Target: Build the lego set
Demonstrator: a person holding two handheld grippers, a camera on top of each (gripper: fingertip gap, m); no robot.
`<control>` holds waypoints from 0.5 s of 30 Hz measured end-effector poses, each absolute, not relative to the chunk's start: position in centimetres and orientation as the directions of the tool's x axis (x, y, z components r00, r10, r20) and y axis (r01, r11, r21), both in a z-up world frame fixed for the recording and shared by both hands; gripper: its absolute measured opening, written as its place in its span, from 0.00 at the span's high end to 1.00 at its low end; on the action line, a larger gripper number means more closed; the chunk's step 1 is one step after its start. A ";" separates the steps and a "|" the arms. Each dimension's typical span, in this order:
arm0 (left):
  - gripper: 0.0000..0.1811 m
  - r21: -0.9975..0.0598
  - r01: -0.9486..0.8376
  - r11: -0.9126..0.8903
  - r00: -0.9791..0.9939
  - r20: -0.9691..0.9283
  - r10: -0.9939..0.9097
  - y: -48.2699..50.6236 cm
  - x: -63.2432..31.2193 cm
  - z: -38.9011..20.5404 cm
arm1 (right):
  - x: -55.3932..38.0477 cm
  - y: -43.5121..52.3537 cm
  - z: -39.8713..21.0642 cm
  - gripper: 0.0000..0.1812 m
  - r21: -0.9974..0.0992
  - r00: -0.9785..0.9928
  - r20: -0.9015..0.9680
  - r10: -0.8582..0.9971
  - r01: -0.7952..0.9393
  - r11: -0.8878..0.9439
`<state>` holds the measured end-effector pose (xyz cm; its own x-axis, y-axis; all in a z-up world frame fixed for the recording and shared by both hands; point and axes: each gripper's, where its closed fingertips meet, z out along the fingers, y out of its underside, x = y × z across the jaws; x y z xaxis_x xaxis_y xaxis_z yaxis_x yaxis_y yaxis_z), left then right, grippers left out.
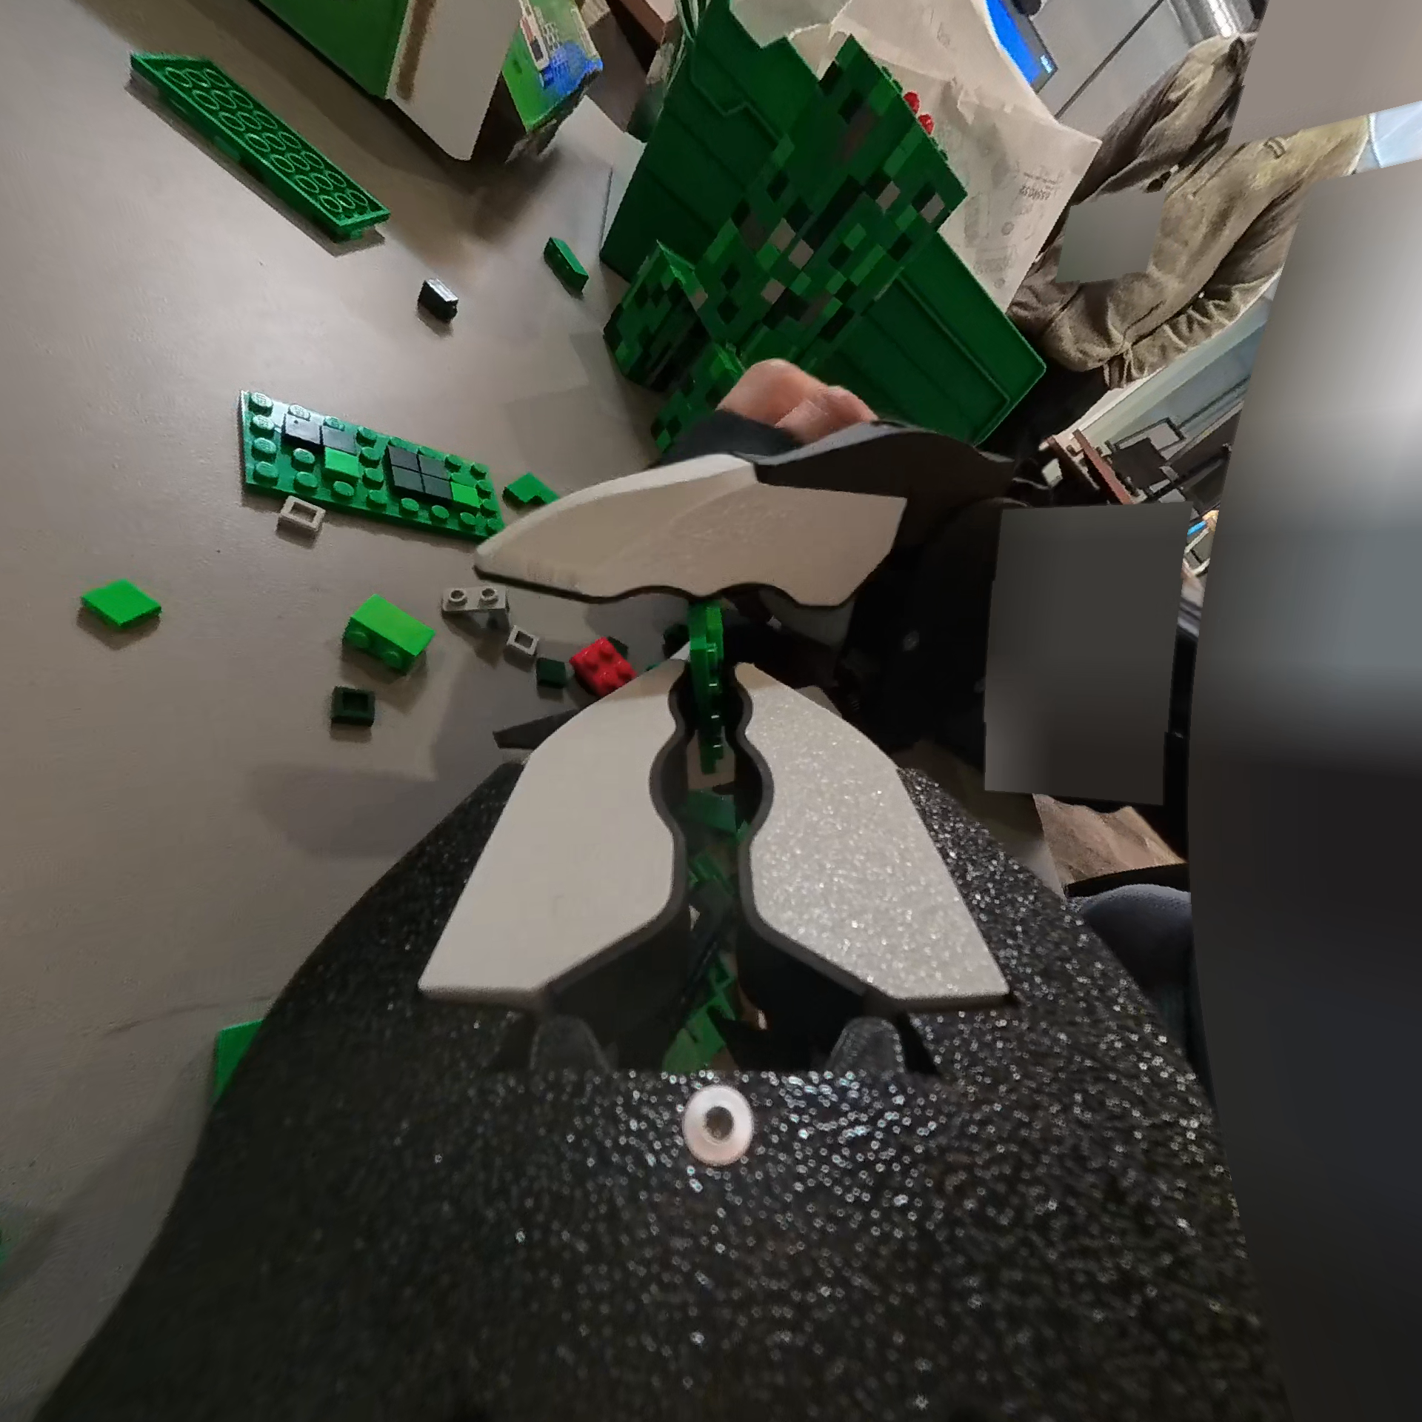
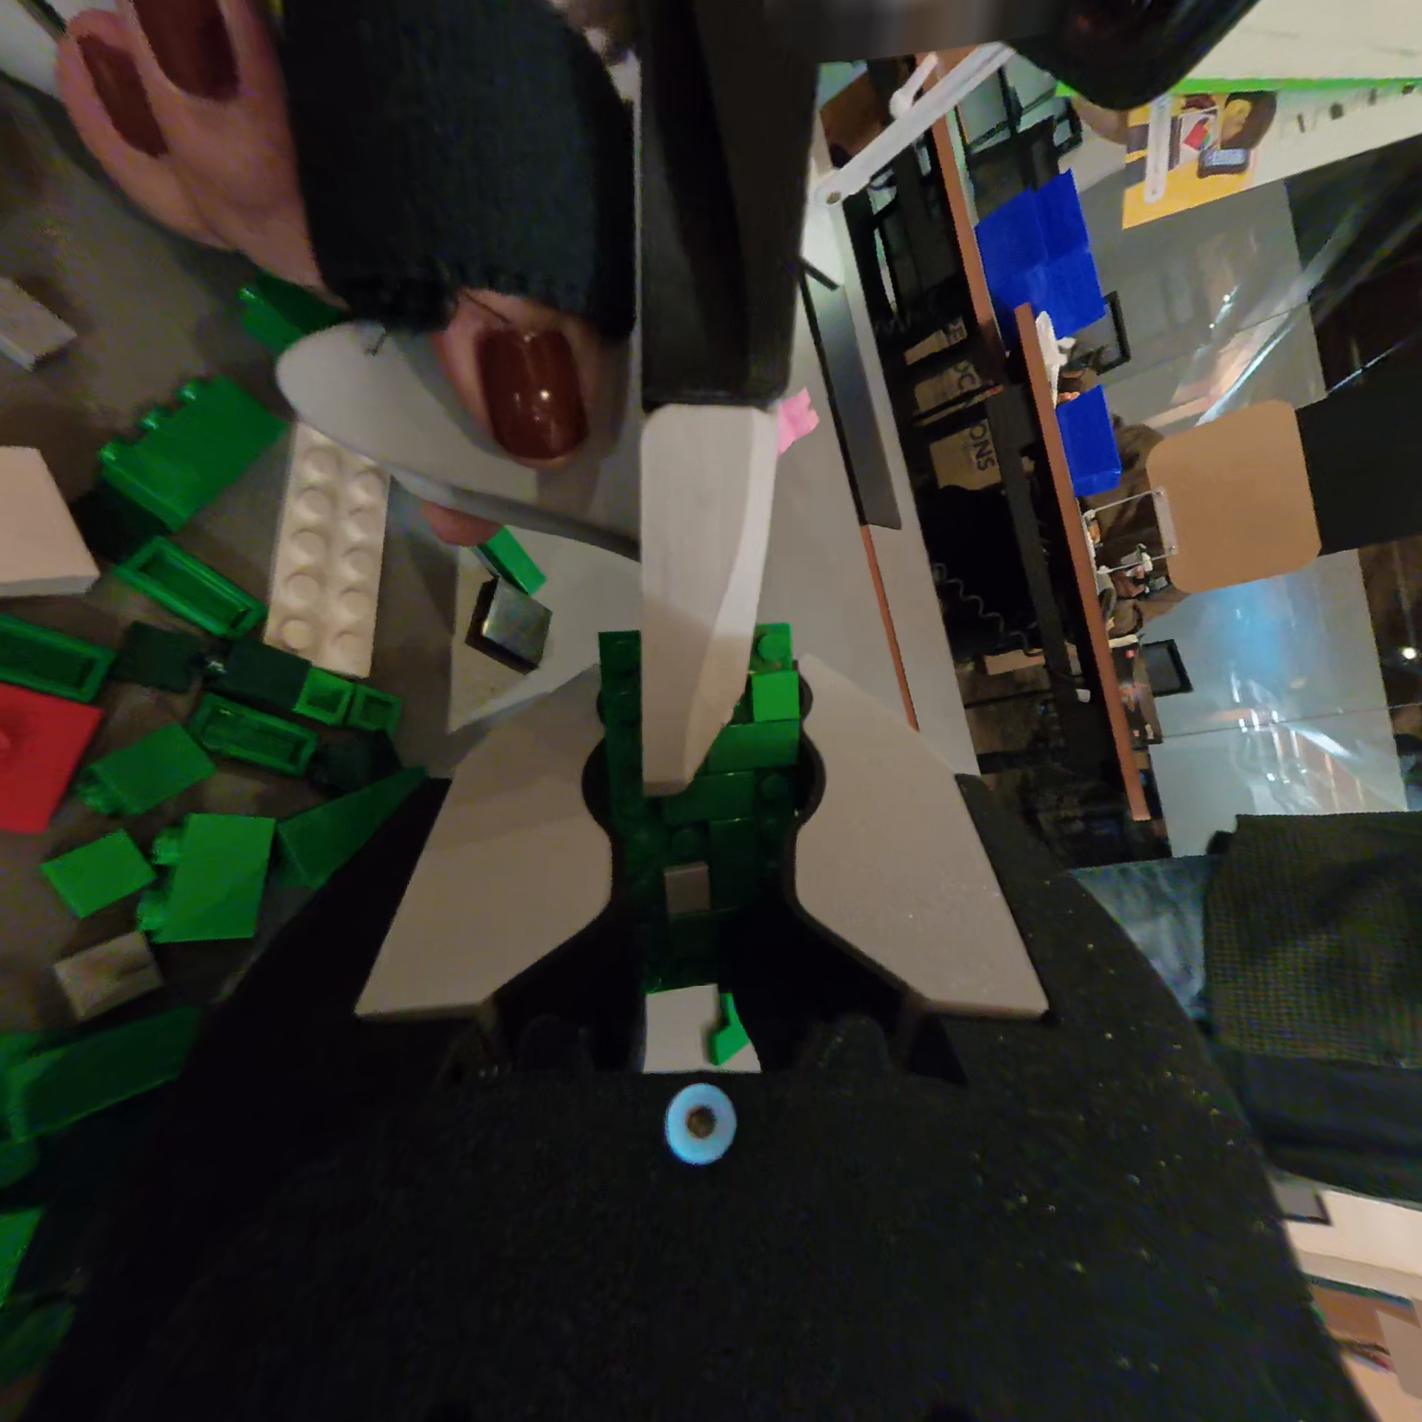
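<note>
My left claw (image 1: pixel 709 677) is clamped edge-on around a green lego assembly (image 1: pixel 706 654), and my right claw (image 2: pixel 702 692) grips the same green assembly (image 2: pixel 692 831) across its width, held above the tabletop (image 1: pixel 154 323). One green tray (image 1: pixel 923 338) holds a pixel-patterned green build (image 1: pixel 808 215). On the tabletop lie two studded green plates (image 1: pixel 362 469) and one red brick (image 1: pixel 602 662).

You can count two grippers: the left gripper (image 1: pixel 708 677) and the right gripper (image 2: pixel 700 692). Both pinch one green plate (image 1: pixel 706 692) between them. In the left wrist view you see one red brick (image 1: pixel 602 663), one long green plate (image 1: pixel 258 142) lying upside down, and one green plate with dark tiles (image 1: pixel 369 469). In the right wrist view you see one white brick (image 2: pixel 327 550).
</note>
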<state>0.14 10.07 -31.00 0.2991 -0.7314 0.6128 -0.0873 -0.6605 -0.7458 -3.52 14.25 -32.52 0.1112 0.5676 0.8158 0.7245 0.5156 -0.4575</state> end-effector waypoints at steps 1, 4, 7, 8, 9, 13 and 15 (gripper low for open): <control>0.97 -0.746 -0.088 -0.660 0.301 0.612 -0.732 10.1 0.1 -31.0 | -3.5 14.3 -32.5 0.77 -0.450 0.109 0.820 0.563 0.729 0.515; 0.97 -0.746 -0.086 -0.660 0.309 0.610 -0.730 10.2 0.1 -31.1 | -3.4 14.4 -32.6 0.78 -0.449 0.110 0.814 0.571 0.743 0.497; 0.97 -0.727 -0.061 -0.684 0.334 0.631 -0.701 10.5 -0.1 -31.1 | -3.3 15.0 -32.7 0.78 -0.406 0.112 0.837 0.535 0.784 0.470; 0.97 -0.716 -0.043 -0.696 0.339 0.645 -0.685 10.7 -0.3 -31.1 | -3.4 15.2 -32.6 0.78 -0.384 0.114 0.853 0.509 0.797 0.465; 0.97 -0.709 -0.027 -0.705 0.343 0.656 -0.673 10.9 -0.4 -31.1 | -3.4 15.5 -32.4 0.79 -0.360 0.115 0.871 0.479 0.811 0.461; 0.97 -0.685 0.018 -0.728 0.344 0.688 -0.639 11.2 -0.8 -30.9 | -3.5 16.3 -31.9 0.79 -0.275 0.108 0.924 0.367 0.853 0.443; 0.97 -0.678 0.021 -0.735 0.366 0.689 -0.625 11.4 -0.9 -31.2 | -3.4 16.7 -32.0 0.80 -0.222 0.087 0.946 0.311 0.876 0.429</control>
<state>-0.89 11.40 -31.21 0.3659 -0.6253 0.6893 0.0211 -0.7349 -0.6778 -3.42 16.73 -31.95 0.0872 0.3110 0.9464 0.8757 0.4290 -0.2217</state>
